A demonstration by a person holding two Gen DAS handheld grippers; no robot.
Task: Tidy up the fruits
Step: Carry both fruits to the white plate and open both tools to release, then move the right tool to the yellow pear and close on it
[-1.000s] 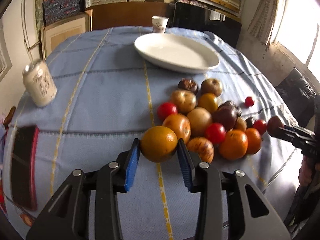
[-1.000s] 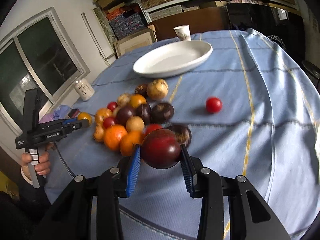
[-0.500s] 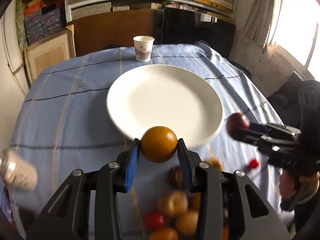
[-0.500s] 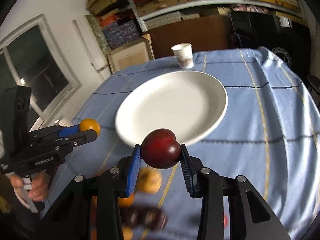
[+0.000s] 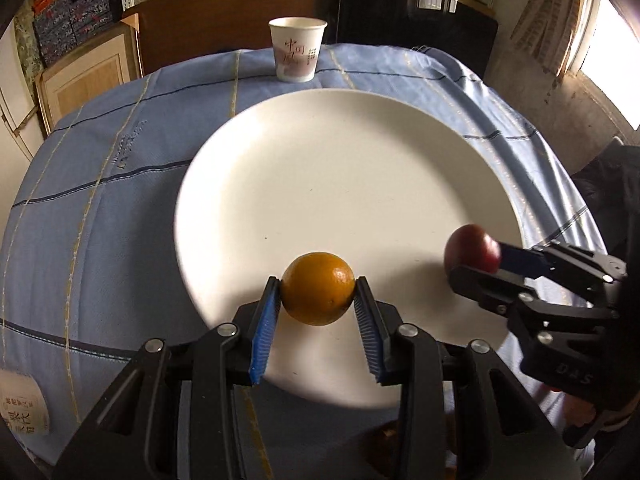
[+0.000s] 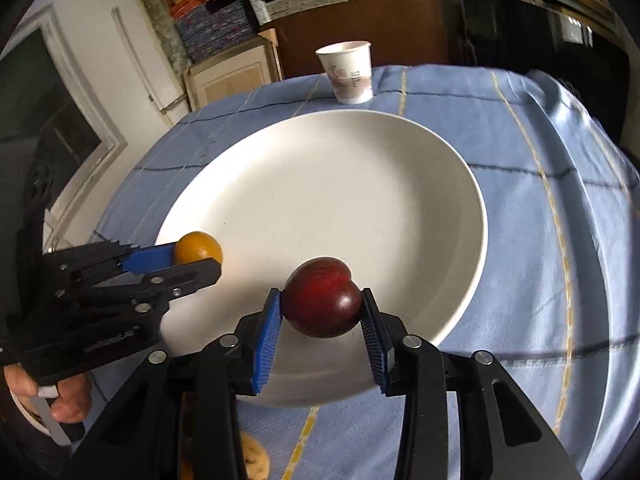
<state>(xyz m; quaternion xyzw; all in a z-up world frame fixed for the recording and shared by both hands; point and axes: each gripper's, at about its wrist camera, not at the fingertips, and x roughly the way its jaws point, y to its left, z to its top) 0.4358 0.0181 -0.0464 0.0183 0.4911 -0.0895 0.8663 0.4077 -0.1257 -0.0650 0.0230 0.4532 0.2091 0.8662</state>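
Plate (image 5: 344,168): white, on the blue-clothed counter (image 5: 100,200), nothing resting in it.
Left tongs (image 5: 317,307): narrow, clamping an orange (image 5: 317,288) over the plate's near edge.
Right tongs (image 6: 321,315): opening slightly, dark red plum (image 6: 322,303) between the pads, above the plate.

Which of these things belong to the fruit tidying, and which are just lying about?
Part of the job:
- orange fruit in the left claw
- dark red fruit in the right claw, jaws opening
- white plate

Just lying about:
- paper cup
- blue tablecloth
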